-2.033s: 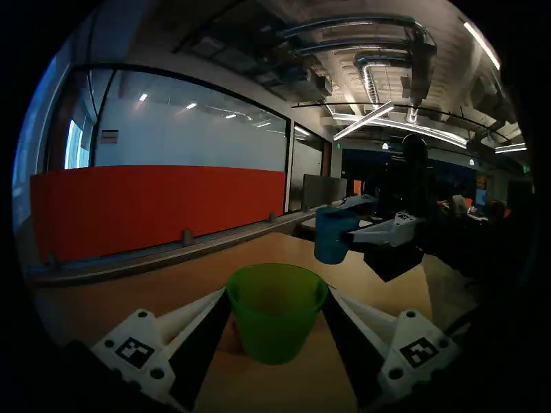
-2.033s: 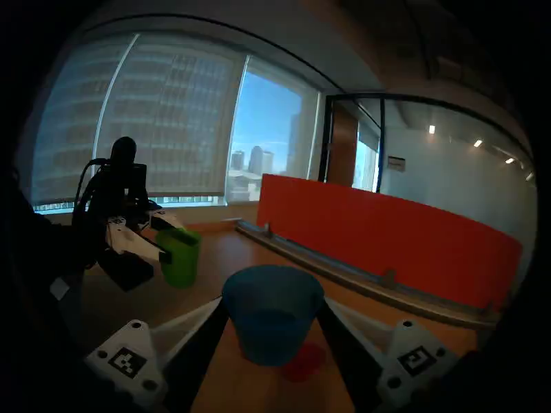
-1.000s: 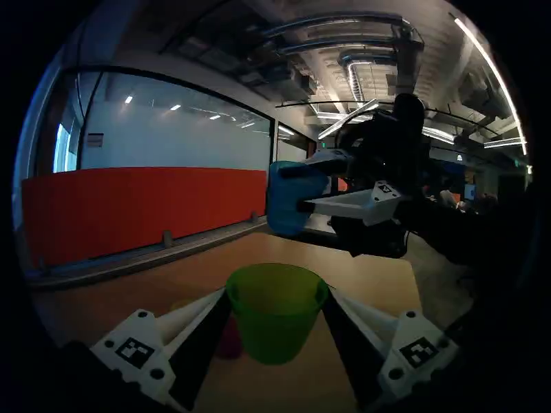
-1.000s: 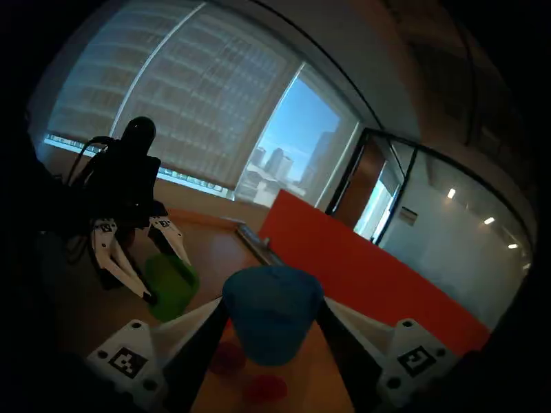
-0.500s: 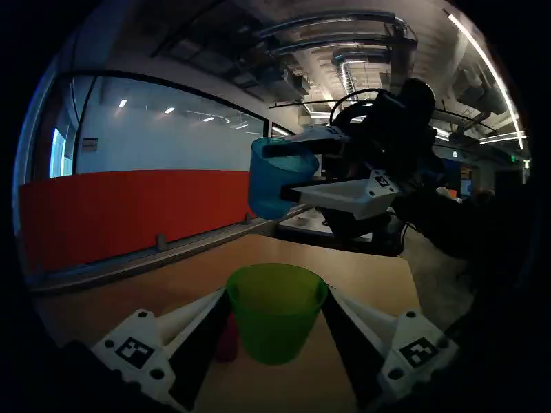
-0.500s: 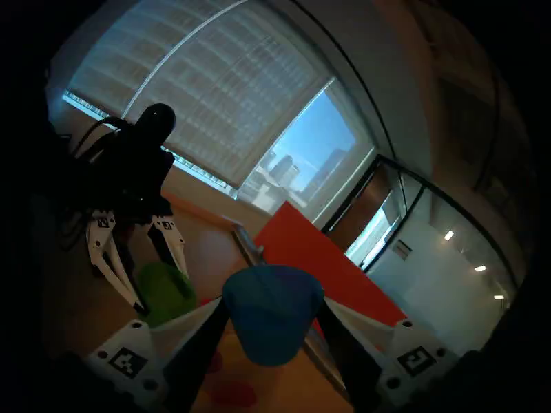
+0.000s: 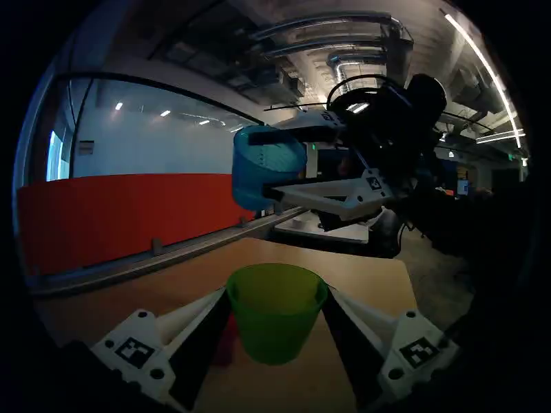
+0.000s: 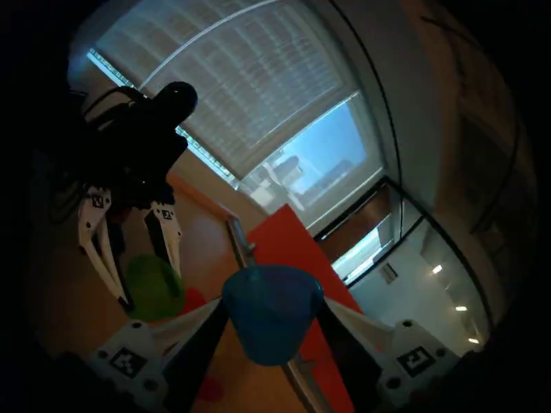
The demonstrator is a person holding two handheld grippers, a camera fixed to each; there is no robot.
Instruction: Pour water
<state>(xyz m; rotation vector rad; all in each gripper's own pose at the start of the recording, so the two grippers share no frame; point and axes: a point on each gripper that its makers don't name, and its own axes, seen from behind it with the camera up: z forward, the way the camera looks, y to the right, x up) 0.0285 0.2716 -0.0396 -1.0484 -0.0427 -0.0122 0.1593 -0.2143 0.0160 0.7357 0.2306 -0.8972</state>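
- Right gripper (image 8: pixel 272 304): fingers part-closed, both pressing the blue cup (image 8: pixel 272 332). Left gripper (image 7: pixel 276 294): fingers likewise clamped on the green cup (image 7: pixel 275 336), which is upright and low over the worktop (image 7: pixel 372 275).
- Change: within two seconds the blue cup has gone from level beside the left fingers to high above and ahead of them, and is now tilted.
- Judgement: the pour is about to begin. No stream is visible, and the blue cup appears short of the green rim.
- Clearance: open air between the cups. The worktop edge lies ahead-right of the left fingers, and the red partition (image 7: pixel 124 213) stands ahead-left, well apart.
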